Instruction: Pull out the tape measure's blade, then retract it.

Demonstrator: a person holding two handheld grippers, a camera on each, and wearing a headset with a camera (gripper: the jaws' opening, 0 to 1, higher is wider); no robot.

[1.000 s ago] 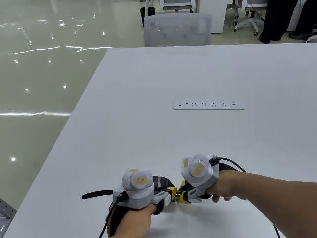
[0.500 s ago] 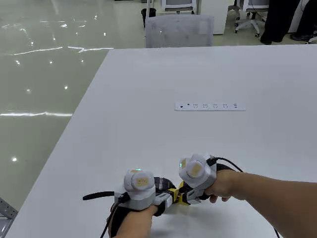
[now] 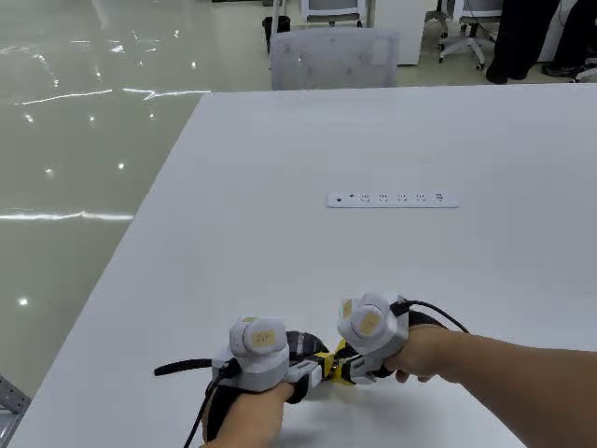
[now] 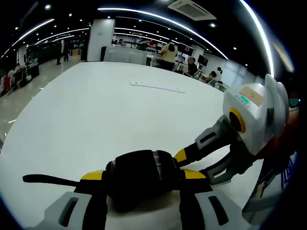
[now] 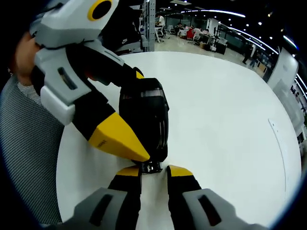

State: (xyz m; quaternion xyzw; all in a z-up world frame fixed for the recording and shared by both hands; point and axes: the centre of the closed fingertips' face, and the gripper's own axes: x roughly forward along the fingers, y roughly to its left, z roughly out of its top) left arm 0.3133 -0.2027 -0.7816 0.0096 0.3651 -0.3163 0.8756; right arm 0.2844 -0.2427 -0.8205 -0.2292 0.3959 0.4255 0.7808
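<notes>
The black tape measure [image 3: 304, 346] rests on the white table [image 3: 280, 168] near its front edge. My left gripper [image 3: 300, 371] is shut on its case [image 4: 141, 175], one yellow-tipped jaw on each side. A black wrist strap [image 4: 48, 180] trails off to the left. From the right, my right gripper [image 3: 340, 369] meets the case, and its jaws are shut on the small metal hook [image 5: 152, 167] at the blade's end. The hook sits right against the case [image 5: 146, 117], with no length of blade showing. In the right gripper view the left gripper's fingers [image 5: 112, 134] clamp the case.
A white power strip [image 3: 392, 199] lies flat at mid table, well beyond the grippers. Behind the table's far edge stands a grey chair [image 3: 333, 56]. The table's left edge drops off to a glossy floor [image 3: 75, 140]. A black cable [image 3: 438, 313] runs from the right gripper.
</notes>
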